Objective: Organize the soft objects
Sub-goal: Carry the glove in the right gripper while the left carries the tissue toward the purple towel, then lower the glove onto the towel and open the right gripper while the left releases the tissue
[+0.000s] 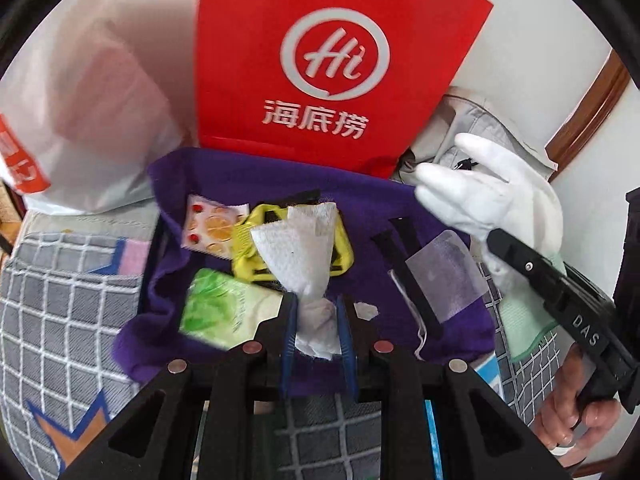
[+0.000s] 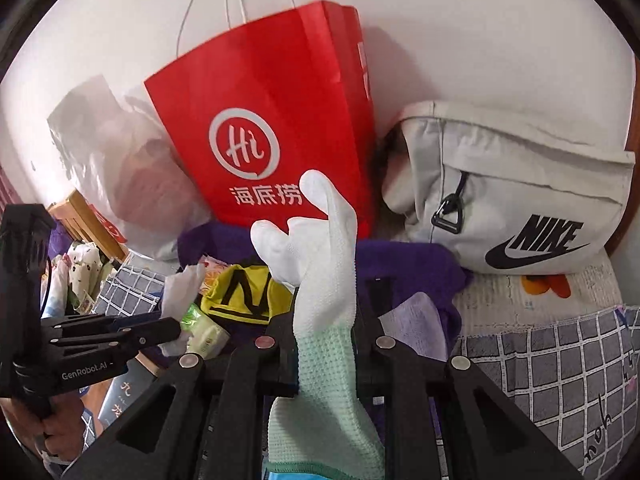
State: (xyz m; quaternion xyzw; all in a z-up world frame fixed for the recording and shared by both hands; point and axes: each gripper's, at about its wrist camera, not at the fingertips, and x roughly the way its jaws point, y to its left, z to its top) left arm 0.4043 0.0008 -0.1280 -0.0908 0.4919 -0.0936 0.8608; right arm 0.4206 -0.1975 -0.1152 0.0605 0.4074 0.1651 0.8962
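Left gripper [image 1: 316, 312] clamped narrow on a crumpled white paper towel [image 1: 298, 248], towel fanning up toward 12 o'clock from the blue pads [image 1: 289, 332]. Right gripper [image 2: 325, 320] pinched narrow on a white glove [image 2: 320, 256], pale green cuff hanging down at 6 o'clock, glove's digits sticking up at 12. In the left wrist view, same glove at 3 o'clock, held off the bed.

Below both: purple cloth [image 1: 256, 184] spread on a grey checked bedcover [image 1: 72, 312]. On the cloth: yellow and black item [image 1: 344, 248] under the towel, fruit-print packet [image 1: 208, 228] at 10 o'clock of it, green tissue pack [image 1: 216, 308] at 8 o'clock, black strap [image 1: 404, 264] and a translucent purple sheet [image 1: 448, 276] at 3 o'clock.

Red paper bag [image 1: 332, 52] upright at 12 o'clock behind the cloth, against the wall. White plastic bag [image 1: 92, 120] at 10 o'clock, touching the red one. Light grey Nike bag [image 2: 516, 184] at 2 o'clock in the right wrist view, just beside the red bag. Bare hand [image 1: 576, 412] gripping the right handle at 4 o'clock.
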